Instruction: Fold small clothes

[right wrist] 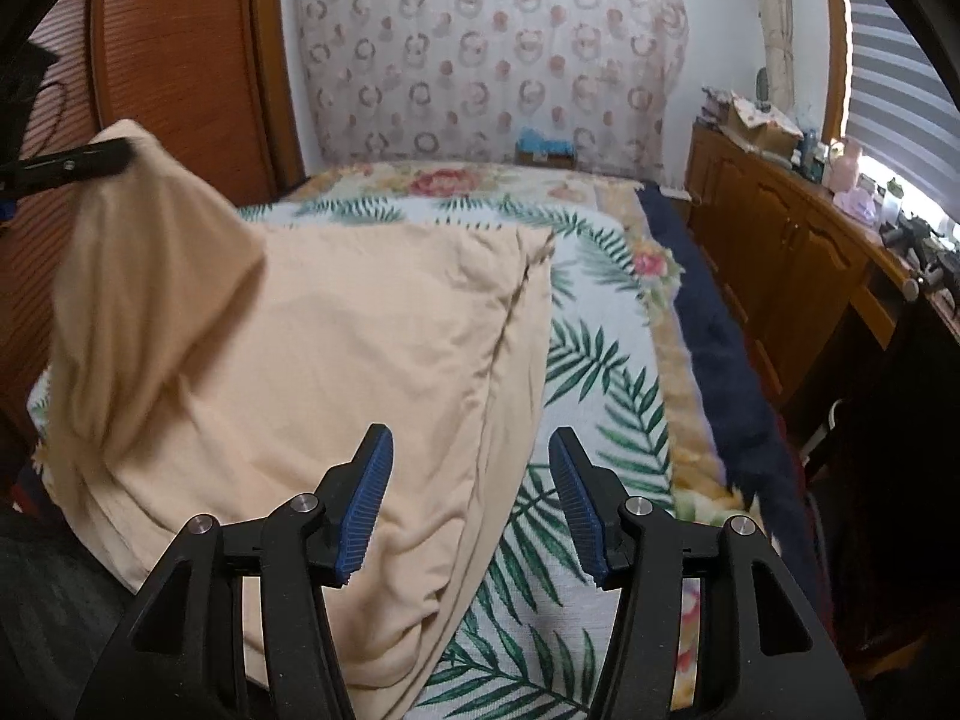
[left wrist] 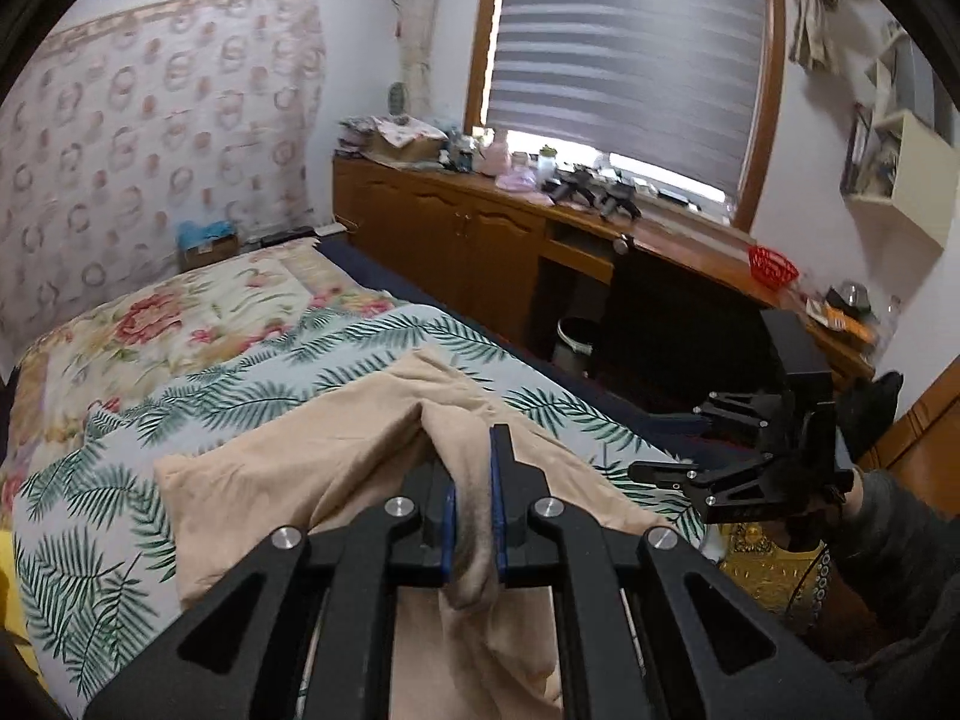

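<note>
Currently the left gripper (left wrist: pixel 473 516) is pinched onto a bunched corner of the beige garment (right wrist: pixel 336 348), lifting it off the leaf-print bedspread (right wrist: pixel 606 372); the rest of the cloth lies ahead of and below that claw. Right gripper (right wrist: pixel 471 504) is spread wide and holds nothing, with the garment's right edge just under its left finger. Advice: bring the right claw down onto that near edge, pinch one layer only, match the left's height, then carry both forward together so the fold lands square.

Patterned wall hanging (right wrist: pixel 480 60), wooden cabinets (left wrist: pixel 456 228), bright striped window blind (left wrist: pixel 624 60).
</note>
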### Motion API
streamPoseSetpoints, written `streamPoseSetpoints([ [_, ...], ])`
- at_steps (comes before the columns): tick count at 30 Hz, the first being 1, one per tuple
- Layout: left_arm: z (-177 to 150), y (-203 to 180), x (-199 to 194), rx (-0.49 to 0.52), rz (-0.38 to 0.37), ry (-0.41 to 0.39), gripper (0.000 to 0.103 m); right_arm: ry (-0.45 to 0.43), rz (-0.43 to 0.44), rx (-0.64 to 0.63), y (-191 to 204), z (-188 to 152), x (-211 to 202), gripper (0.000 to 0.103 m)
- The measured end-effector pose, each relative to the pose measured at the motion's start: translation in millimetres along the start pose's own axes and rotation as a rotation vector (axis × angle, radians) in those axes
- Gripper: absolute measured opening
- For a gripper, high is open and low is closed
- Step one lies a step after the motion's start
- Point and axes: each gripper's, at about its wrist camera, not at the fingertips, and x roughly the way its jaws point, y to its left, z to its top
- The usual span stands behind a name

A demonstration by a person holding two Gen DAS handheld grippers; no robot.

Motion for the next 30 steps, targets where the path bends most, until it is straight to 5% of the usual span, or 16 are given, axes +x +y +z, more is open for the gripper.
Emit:
streamPoseSetpoints([
  [6,0,-10,8,0.02,0.019,0.016,0.027,-0.026,0.003,0.007,-4,2,-11,0.055],
  [21,-75,79,-16,-0.113,0.265,0.052,0.029,0.009,0.109,-0.1,43,31,38,0.056],
  [30,-111,111,-27,-0.203,0.302,0.075,0.029,0.032,0.195,-0.22,99,64,79,0.056],
])
